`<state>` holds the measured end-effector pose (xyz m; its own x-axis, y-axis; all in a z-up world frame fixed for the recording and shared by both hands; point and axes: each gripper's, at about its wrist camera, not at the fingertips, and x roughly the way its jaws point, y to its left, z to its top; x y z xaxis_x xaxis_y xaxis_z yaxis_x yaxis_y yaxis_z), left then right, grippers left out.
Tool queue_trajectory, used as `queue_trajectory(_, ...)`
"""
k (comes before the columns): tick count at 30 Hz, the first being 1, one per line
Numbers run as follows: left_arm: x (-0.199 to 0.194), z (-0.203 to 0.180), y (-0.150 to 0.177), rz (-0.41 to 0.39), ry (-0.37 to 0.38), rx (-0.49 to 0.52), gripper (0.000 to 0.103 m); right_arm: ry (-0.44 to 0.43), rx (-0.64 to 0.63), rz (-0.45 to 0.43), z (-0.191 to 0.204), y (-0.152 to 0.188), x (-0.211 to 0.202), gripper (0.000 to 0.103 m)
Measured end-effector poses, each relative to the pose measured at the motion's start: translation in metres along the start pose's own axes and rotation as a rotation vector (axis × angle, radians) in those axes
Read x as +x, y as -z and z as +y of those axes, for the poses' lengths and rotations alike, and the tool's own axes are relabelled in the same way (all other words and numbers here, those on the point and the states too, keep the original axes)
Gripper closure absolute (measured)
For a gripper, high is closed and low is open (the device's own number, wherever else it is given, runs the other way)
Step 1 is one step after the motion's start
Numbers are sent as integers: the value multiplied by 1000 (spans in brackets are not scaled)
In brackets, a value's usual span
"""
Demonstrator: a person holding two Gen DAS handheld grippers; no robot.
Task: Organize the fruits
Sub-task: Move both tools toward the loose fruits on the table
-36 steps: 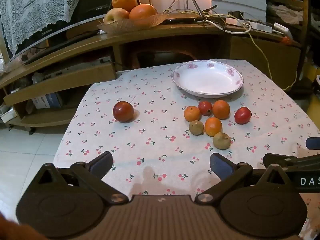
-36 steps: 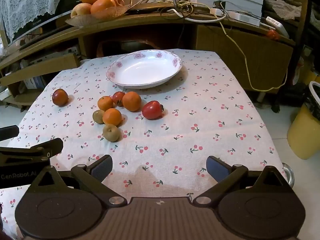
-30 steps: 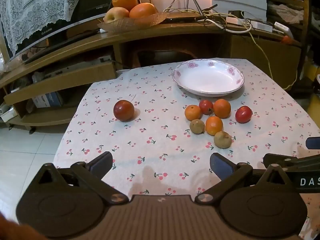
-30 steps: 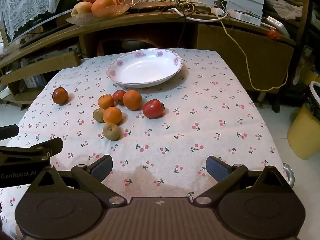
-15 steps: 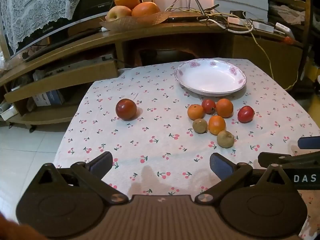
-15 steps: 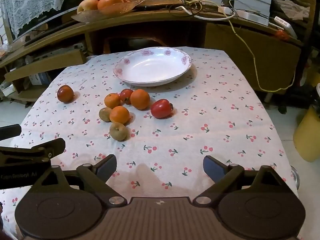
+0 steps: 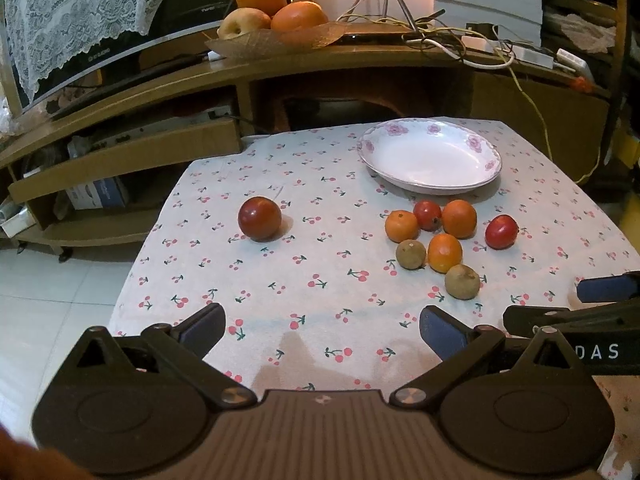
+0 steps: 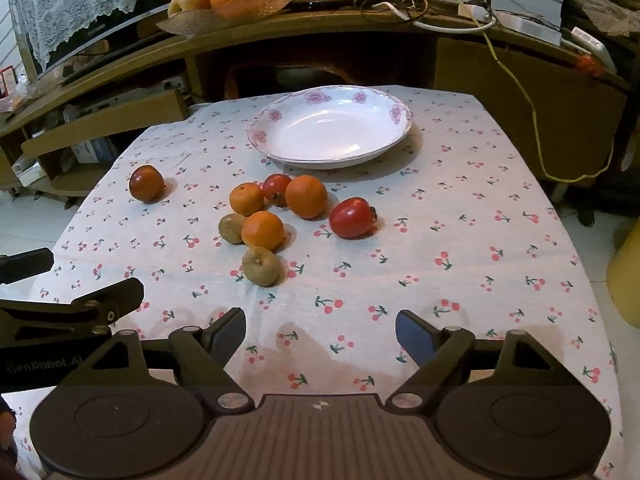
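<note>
your right gripper [image 8: 320, 334] has crept toward the fruit cluster [image 8: 276, 216], fingers closing on nothing; left gripper [image 7: 320, 330] spread, white plate [image 8: 280, 152] unfilled.

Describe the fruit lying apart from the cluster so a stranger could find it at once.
Start at the white flowered plate on the cherry-print tablecloth. A cluster of fruit lies just before it. Far to their left sits one dark red round fruit, alone, touching nothing.

Both wrist views look down across the table [image 7: 320, 280], sharing the plate [image 8: 332, 132]
</note>
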<state>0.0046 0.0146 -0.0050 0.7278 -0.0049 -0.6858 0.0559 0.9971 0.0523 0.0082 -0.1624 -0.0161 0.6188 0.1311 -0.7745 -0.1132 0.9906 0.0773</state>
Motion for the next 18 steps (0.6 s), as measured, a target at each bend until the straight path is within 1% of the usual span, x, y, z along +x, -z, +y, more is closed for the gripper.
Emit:
queue_trajectory(5,5,5,0,11,-3,-12,0,1,-9,2,4,-4,5,19)
queue_trajectory(18,17,11,-11,0,-17,-5,0,-5,-16,9,6,-16,16,20)
